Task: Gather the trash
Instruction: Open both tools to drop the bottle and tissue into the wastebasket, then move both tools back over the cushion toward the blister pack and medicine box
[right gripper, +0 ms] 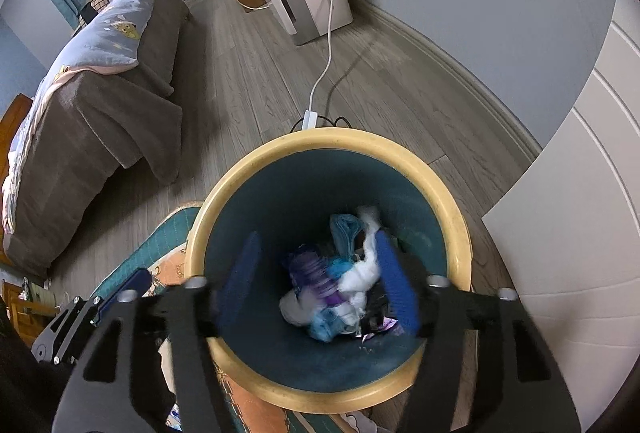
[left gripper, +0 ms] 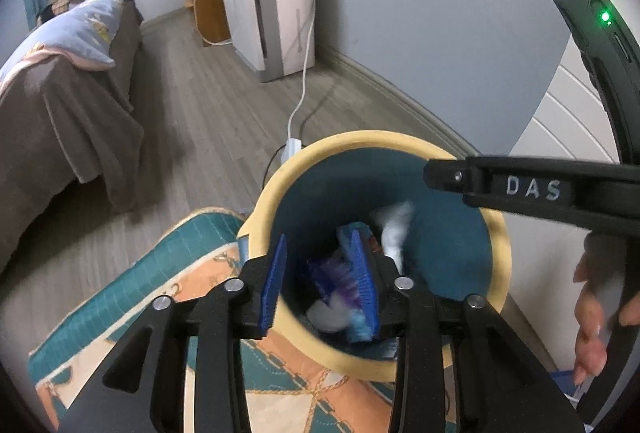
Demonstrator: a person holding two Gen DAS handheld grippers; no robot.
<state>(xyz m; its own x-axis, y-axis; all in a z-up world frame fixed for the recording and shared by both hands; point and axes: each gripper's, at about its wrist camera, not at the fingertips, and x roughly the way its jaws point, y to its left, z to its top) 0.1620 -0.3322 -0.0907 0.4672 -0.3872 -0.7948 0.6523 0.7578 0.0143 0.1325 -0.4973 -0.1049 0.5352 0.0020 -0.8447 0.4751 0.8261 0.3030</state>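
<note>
Both hand-held grippers hung over a round waste bin with a yellow rim and a dark teal inside, which stood on the wood floor with its near edge over a patterned teal and orange rug. The left hand-held gripper had its blue-padded fingers spread, one finger outside the bin's rim and the other above the opening, with nothing between them. The right hand-held gripper was likewise spread wide above the bin's mouth, its blue pads blurred and nothing held between them. The collected trash lay at the bottom of the bin: crumpled white tissue, a purple wrapper and pale blue scraps heaped together. In the left wrist view the right hand-held gripper's black body, marked with the letters DAS, reached in from the right above the rim, and the person's right hand showed below it. Behind the bin a white cable ran across the floor to a white appliance against the wall, and a bed with a brown cover stood to the left.
</note>
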